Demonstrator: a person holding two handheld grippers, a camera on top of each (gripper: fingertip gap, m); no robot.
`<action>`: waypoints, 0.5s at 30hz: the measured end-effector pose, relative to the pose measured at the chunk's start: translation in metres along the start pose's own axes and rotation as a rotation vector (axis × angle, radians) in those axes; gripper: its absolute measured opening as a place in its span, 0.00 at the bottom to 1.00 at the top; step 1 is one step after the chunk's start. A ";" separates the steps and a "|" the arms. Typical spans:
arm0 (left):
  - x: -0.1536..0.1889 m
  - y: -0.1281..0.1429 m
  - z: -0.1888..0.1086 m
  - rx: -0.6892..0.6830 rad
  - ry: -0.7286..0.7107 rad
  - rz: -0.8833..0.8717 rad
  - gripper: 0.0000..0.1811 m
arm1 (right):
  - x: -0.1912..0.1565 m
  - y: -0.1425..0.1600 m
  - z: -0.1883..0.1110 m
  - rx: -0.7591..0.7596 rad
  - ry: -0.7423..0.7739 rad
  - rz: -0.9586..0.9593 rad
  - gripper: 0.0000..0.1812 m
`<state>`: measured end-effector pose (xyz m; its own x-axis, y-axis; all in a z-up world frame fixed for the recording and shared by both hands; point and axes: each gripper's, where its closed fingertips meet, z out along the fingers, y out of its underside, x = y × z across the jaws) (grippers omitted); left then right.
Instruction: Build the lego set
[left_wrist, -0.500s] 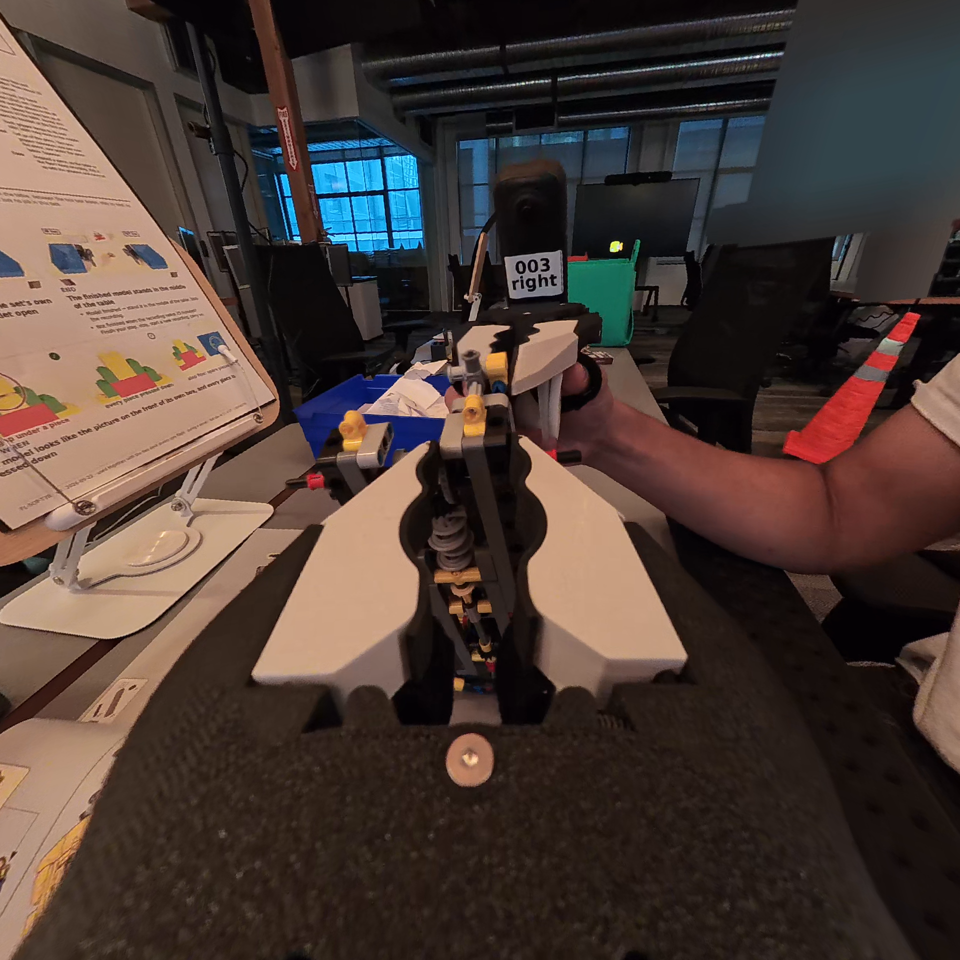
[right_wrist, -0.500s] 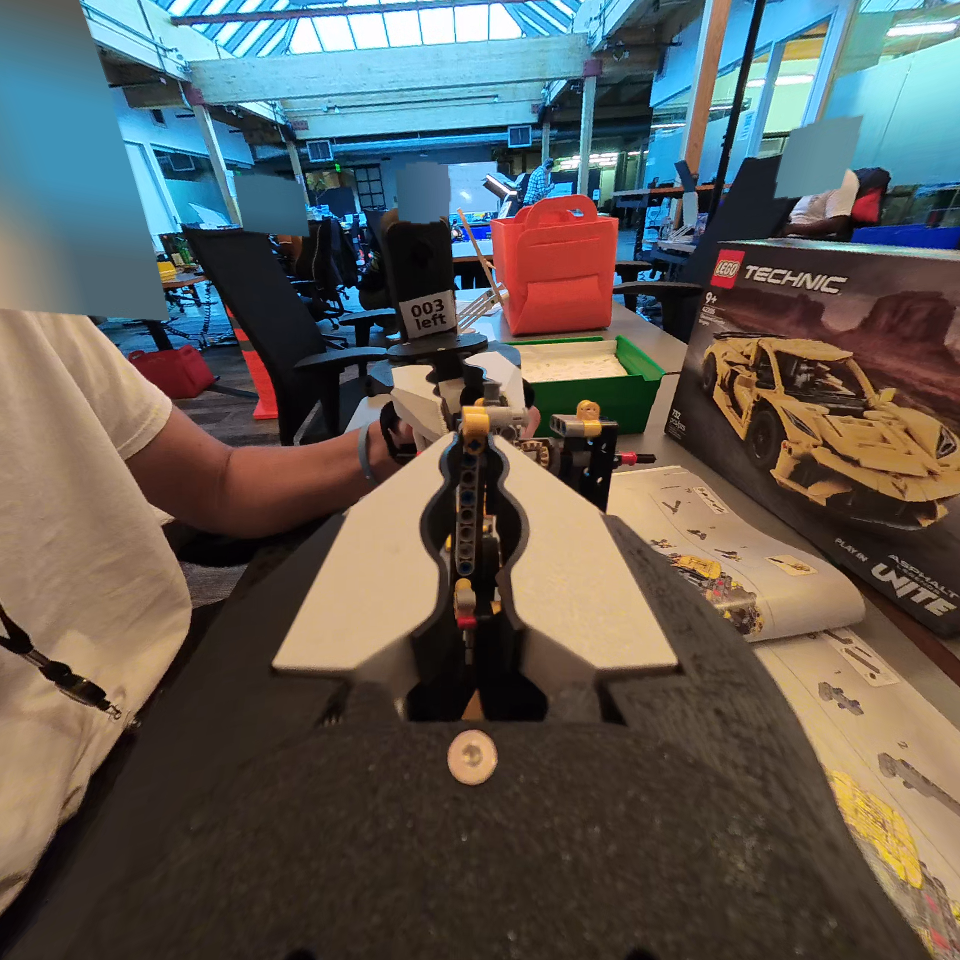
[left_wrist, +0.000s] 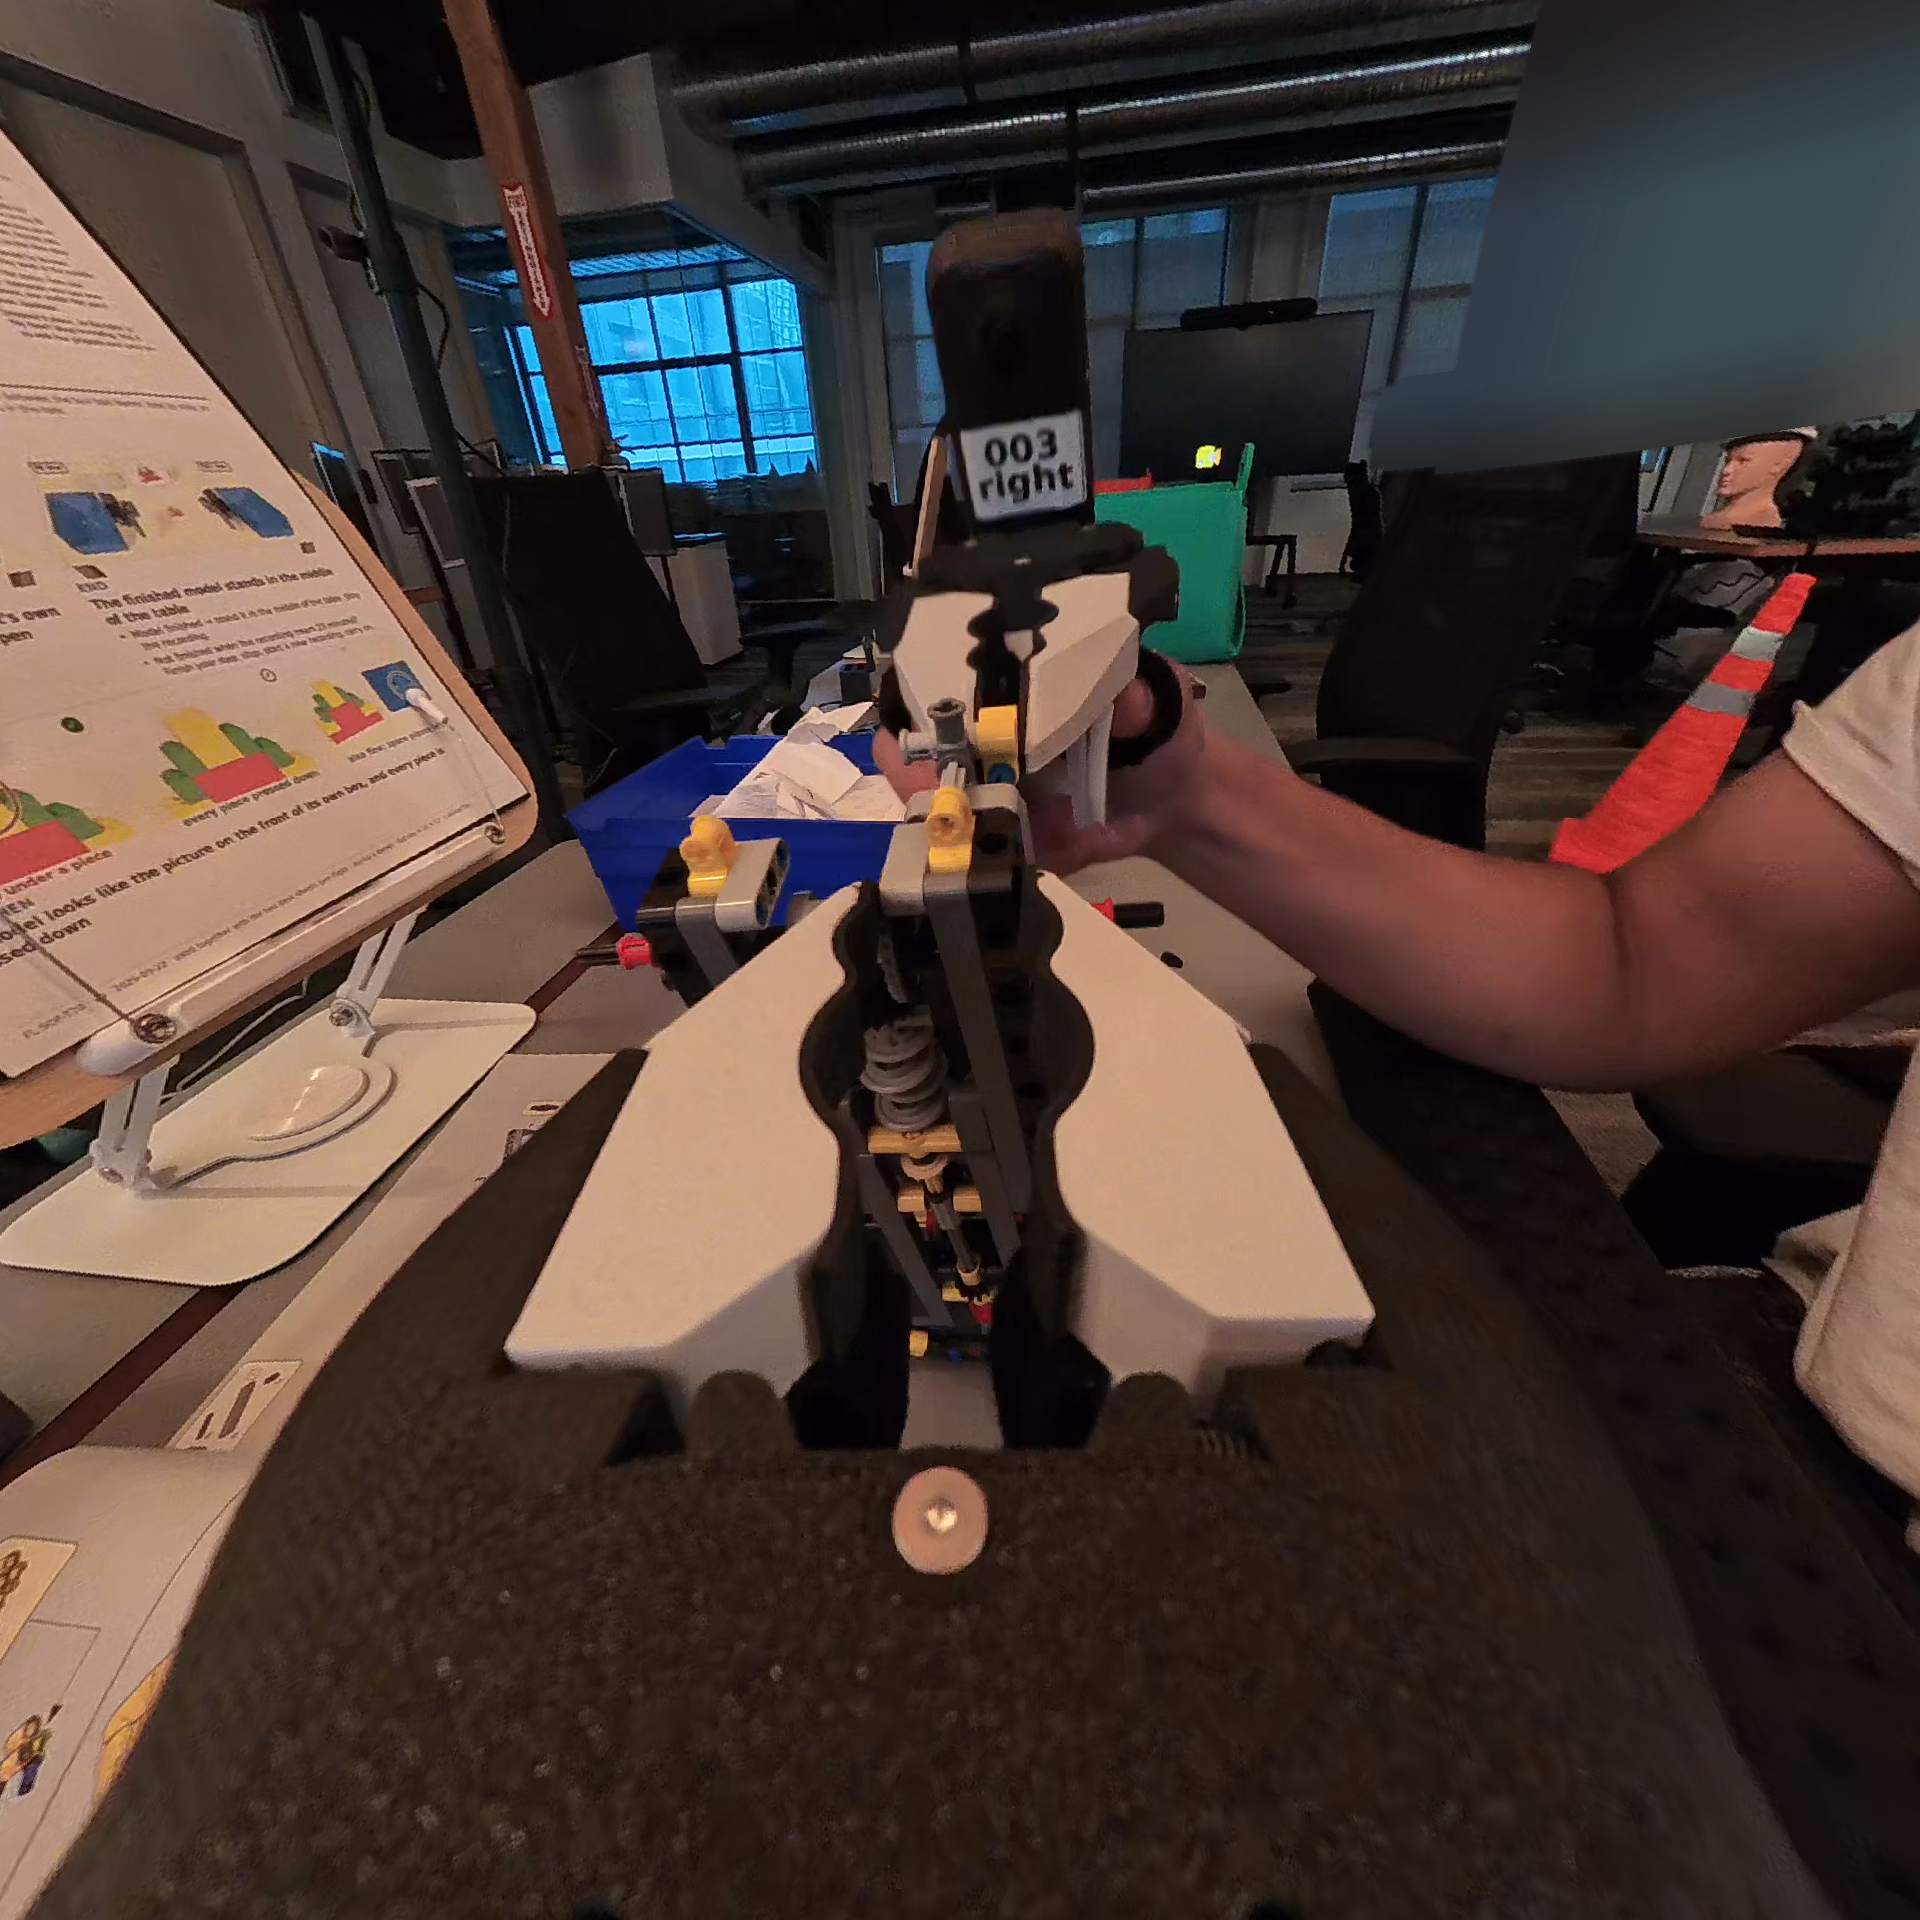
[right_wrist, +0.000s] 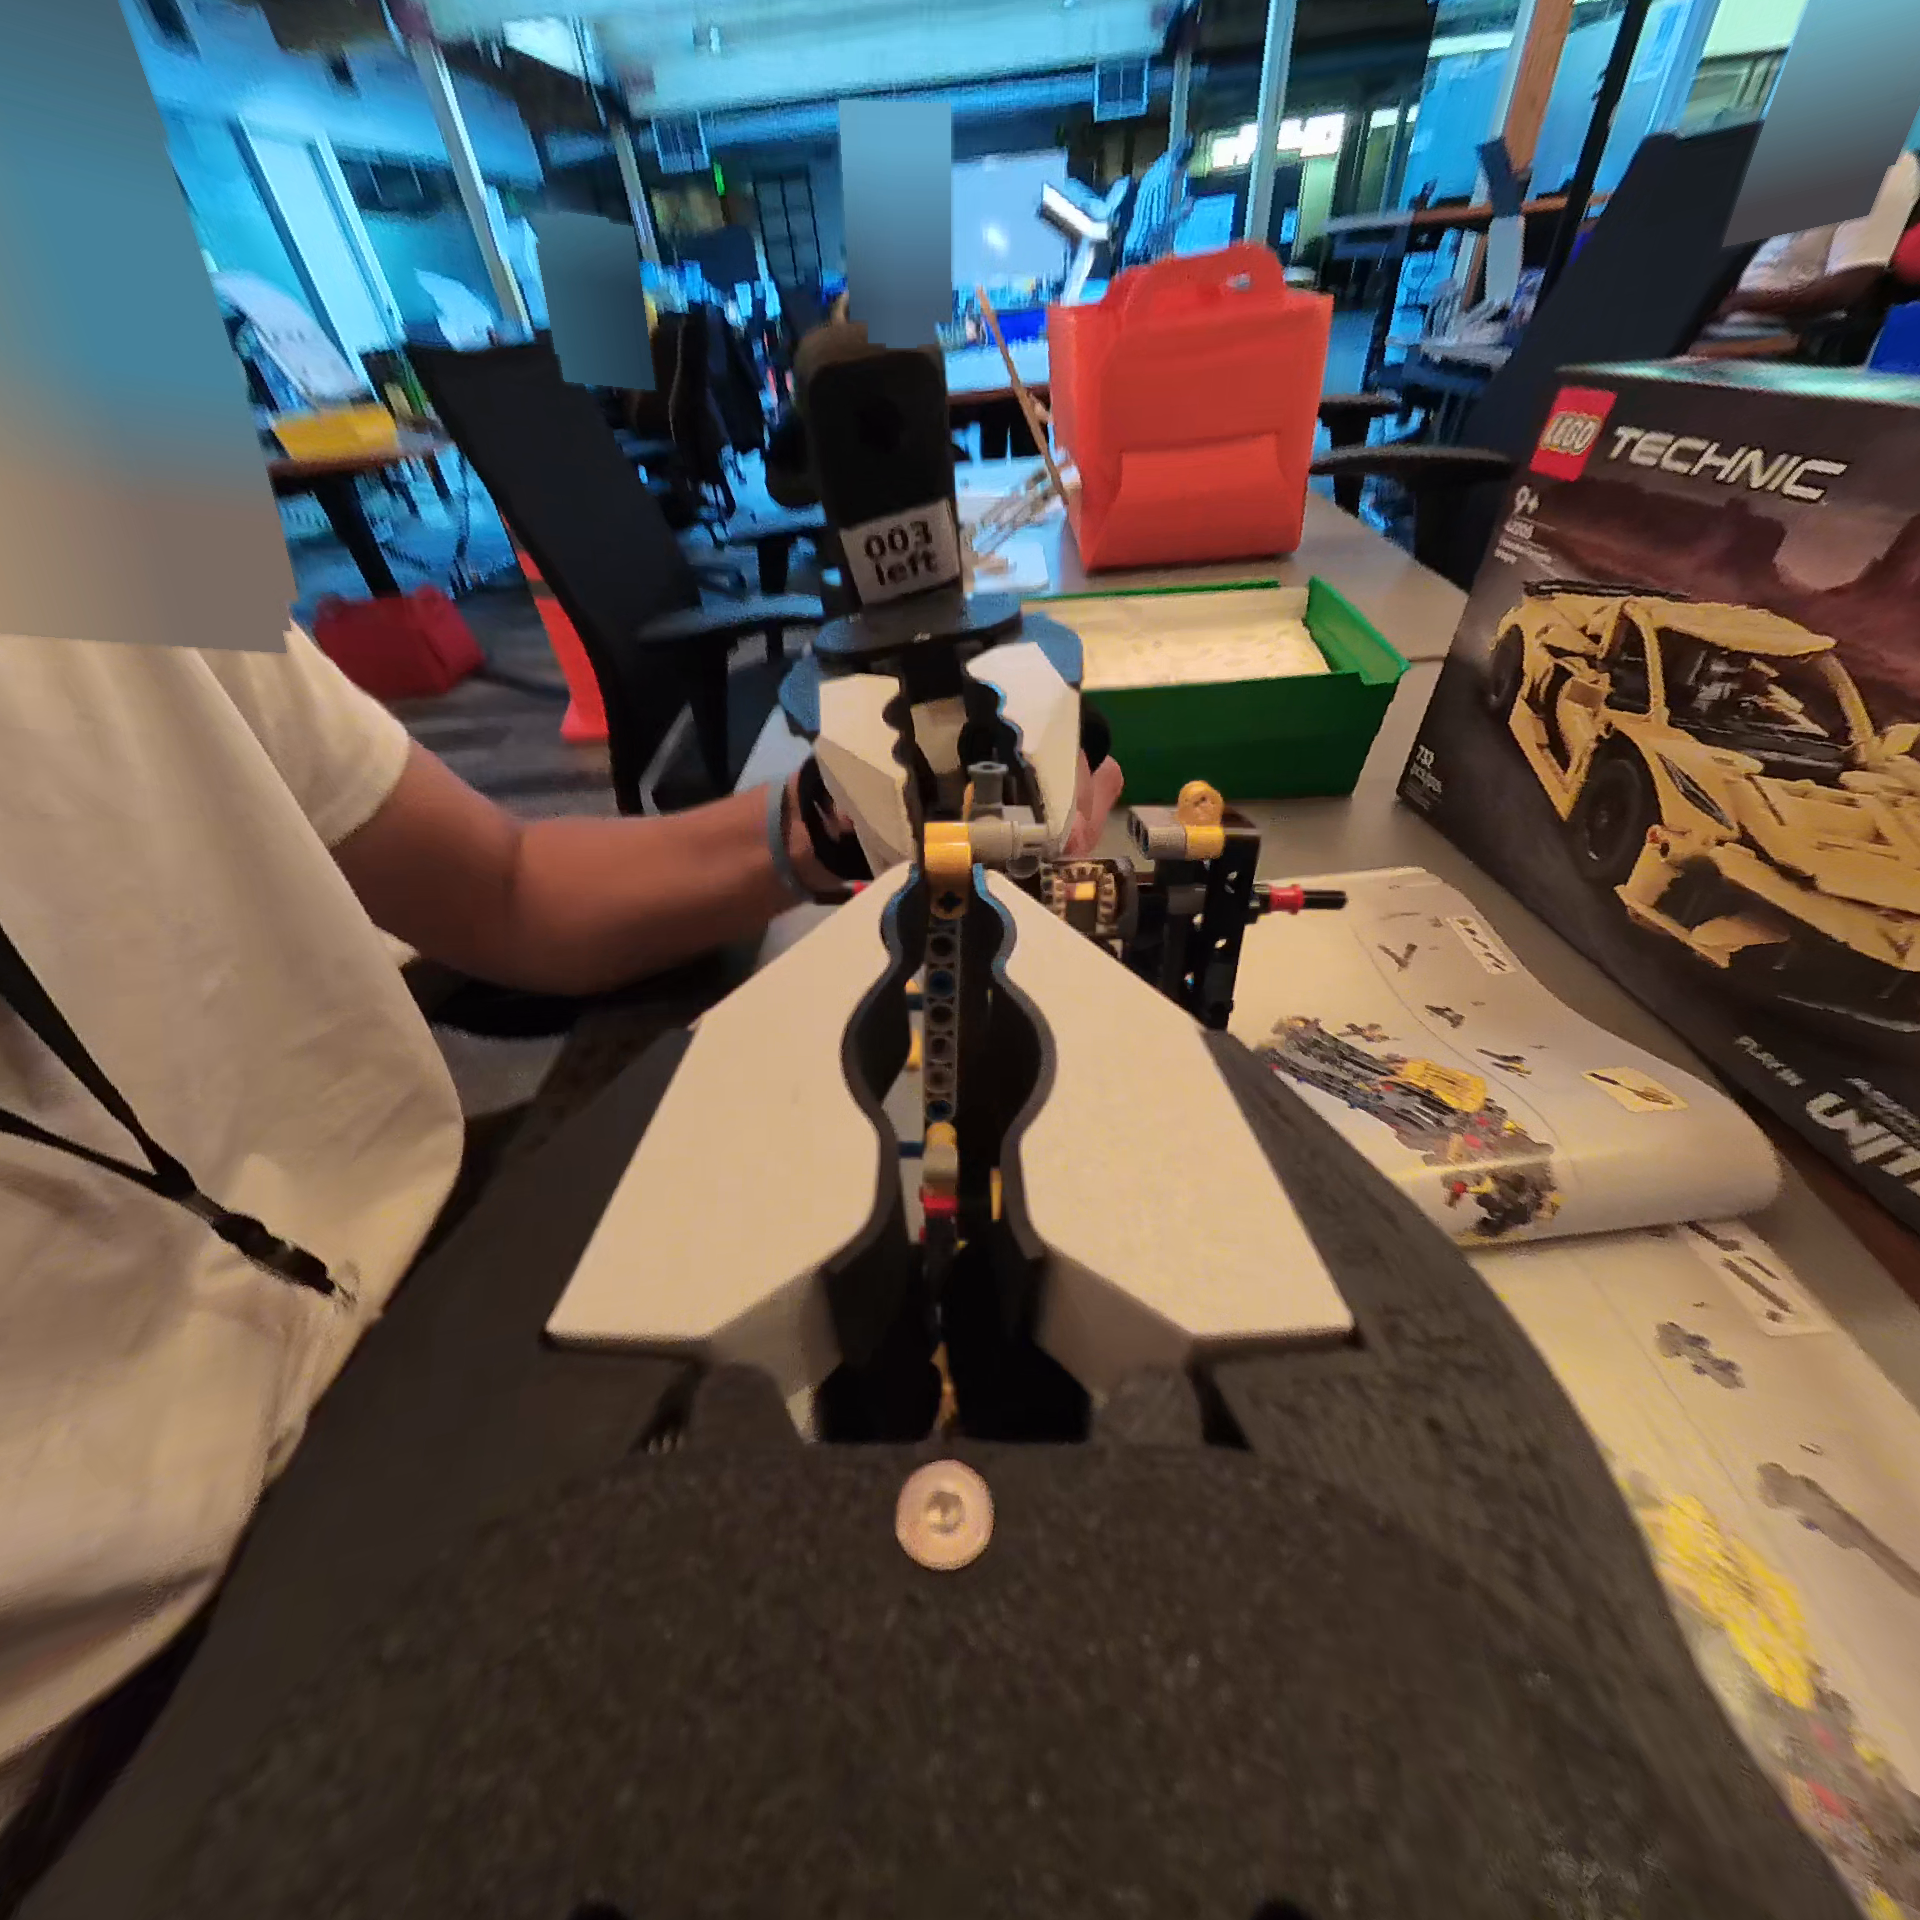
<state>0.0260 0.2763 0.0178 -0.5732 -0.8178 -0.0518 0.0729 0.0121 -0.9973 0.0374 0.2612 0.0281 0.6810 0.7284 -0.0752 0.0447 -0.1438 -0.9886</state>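
A Lego Technic assembly (left_wrist: 935, 1039) of grey and black beams, a grey spring and yellow connectors is held above the table between both grippers. My left gripper (left_wrist: 951, 914) is shut on its grey frame end. My right gripper (right_wrist: 948, 883) is shut on a black holed beam (right_wrist: 943, 997) of the same assembly, topped by a yellow connector. Each gripper faces the other: the right one shows in the left wrist view (left_wrist: 997, 686), the left one in the right wrist view (right_wrist: 951, 727). A side arm with a yellow pin (left_wrist: 717, 862) sticks out sideways.
A sheet on a white stand (left_wrist: 208, 727) and a blue bin (left_wrist: 644, 831) are left of the left gripper. An open booklet (right_wrist: 1455, 1091), the set's box (right_wrist: 1714, 779), a green bin (right_wrist: 1247, 717) and an orange bag (right_wrist: 1184, 416) lie to the right gripper's right. A person's arm (left_wrist: 1455, 935) reaches in. Less than 4 cm separates the two grippers' tips.
The right gripper has shifted slightly up and left in the left wrist view, and the right wrist view is blurred from motion. Both grippers stay shut on the assembly.
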 end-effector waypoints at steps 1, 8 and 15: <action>0.000 0.000 0.000 -0.003 0.002 0.002 0.15 | 0.000 0.000 0.000 -0.041 0.006 -0.024 0.04; -0.001 -0.001 0.004 0.002 -0.023 -0.001 0.15 | 0.003 -0.002 -0.005 -0.100 0.096 -0.063 0.04; -0.004 -0.003 0.017 -0.011 -0.167 0.018 0.14 | 0.010 -0.001 -0.022 0.144 0.375 0.091 0.31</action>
<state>0.0423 0.2698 0.0219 -0.4287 -0.9014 -0.0608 0.0724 0.0328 -0.9968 0.0599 0.2539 0.0312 0.8977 0.4190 -0.1364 -0.1124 -0.0814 -0.9903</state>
